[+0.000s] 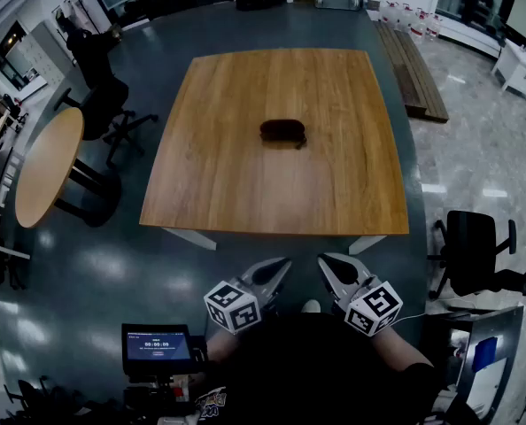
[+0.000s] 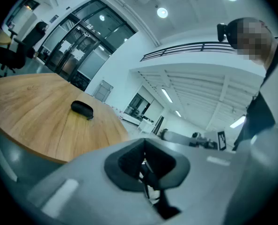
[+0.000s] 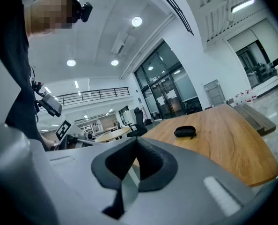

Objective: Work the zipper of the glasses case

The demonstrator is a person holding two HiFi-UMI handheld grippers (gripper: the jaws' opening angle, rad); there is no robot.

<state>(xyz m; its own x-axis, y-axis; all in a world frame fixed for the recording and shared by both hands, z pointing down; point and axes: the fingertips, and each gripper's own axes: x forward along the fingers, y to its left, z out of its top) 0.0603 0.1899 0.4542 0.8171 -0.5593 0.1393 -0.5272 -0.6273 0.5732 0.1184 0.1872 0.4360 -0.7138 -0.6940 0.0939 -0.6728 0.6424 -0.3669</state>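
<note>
The glasses case [image 1: 282, 132] lies on the tabletop [image 1: 245, 193], far away at 12 o'clock from the left hand-held gripper [image 1: 279, 266] and right hand-held gripper [image 1: 327, 264]. Both are closed and empty.

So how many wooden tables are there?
2: the big square table in the middle, under the glasses case, and a round table at the left. Others may hide.
</note>
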